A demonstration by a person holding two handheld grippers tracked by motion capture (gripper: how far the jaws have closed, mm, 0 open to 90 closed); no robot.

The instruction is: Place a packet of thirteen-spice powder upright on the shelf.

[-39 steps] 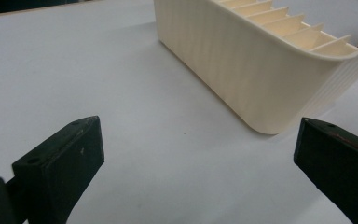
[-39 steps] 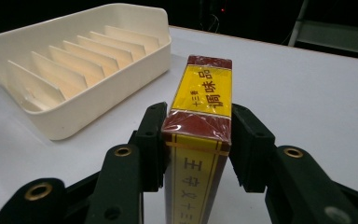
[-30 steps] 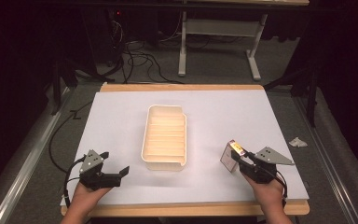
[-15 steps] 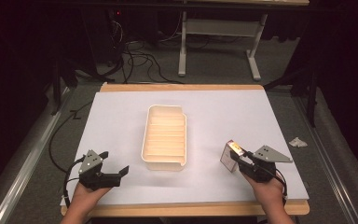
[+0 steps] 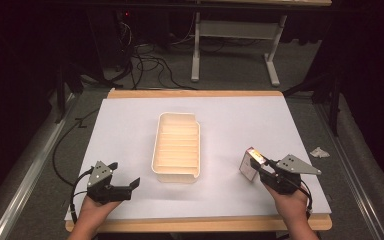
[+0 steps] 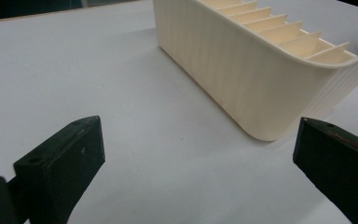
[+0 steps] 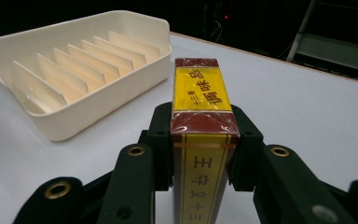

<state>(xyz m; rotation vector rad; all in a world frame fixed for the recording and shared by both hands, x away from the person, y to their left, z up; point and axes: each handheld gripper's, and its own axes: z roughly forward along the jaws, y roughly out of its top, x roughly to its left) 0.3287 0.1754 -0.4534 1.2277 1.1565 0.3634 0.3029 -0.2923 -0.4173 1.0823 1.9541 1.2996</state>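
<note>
High view | right hand-held gripper (image 5: 258, 167) clamps box (image 5: 250, 163) | slotted tray (image 5: 177, 147) beside | left hand-held gripper (image 5: 125, 176) apart

Pretty dark room — grey carpet floor (image 5: 40, 165), a white-legged desk frame (image 5: 235, 37) at the back, tangled black cables (image 5: 145, 60) on the floor, crumpled paper scrap (image 5: 320, 152) right of the table.

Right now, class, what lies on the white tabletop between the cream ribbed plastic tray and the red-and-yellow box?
Nothing: the high view shows bare white tabletop between the cream ribbed plastic tray and the red-and-yellow box.
</note>
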